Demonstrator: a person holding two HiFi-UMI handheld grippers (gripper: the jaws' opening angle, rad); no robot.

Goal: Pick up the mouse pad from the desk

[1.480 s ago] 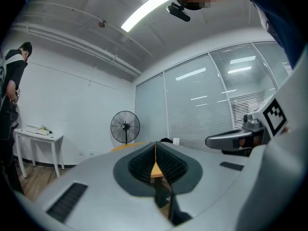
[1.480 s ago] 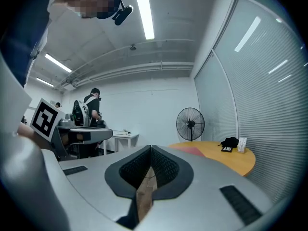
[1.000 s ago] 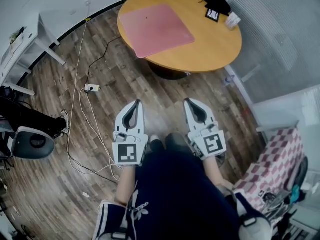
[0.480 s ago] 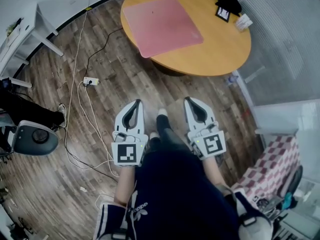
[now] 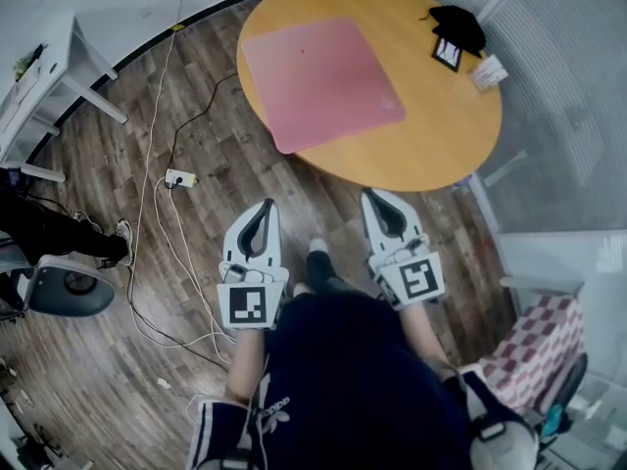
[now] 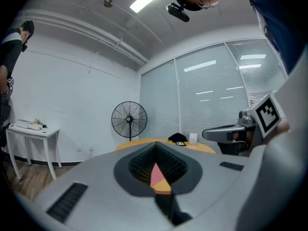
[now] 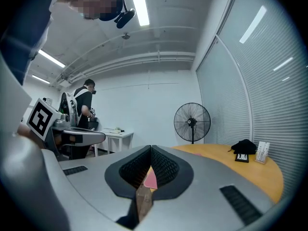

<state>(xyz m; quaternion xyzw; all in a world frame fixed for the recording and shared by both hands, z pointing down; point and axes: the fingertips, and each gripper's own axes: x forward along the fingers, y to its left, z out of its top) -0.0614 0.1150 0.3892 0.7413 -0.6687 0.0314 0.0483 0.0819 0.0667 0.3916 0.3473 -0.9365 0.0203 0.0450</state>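
Lying flat on the round wooden table [image 5: 446, 135], upper centre of the head view: one pink mouse pad [image 5: 323, 81], its near corner close to the table's lower edge. It is well apart from both grippers and touched by neither.

Left gripper [image 5: 266, 206]: lower centre-left, held over the wood floor [image 5: 216, 125], pointing toward the table. Its claw is closed tip to tip with nothing gripped.

Right gripper [image 5: 373, 198]: lower centre-right, parallel to the left and just short of the table's near edge. Its claw is likewise closed and empty. In each gripper view only a sliver of pink shows through the hollow behind the meeting tips.

Other items on the table, upper right:
- black bundle [image 5: 458, 23]
- square marker card [image 5: 448, 54] just beside it
- small white box [image 5: 488, 72]

On the floor, left side:
- white power strip [image 5: 180, 177] with trailing cables
- grey-backed chair [image 5: 69, 287]

Elsewhere:
- white side table [image 5: 49, 67], upper left
- checked cloth [image 5: 529, 346], lower right
- standing fan [image 6: 129, 120], behind the table in both gripper views
- person [image 7: 83, 107] standing at the left of the right gripper view
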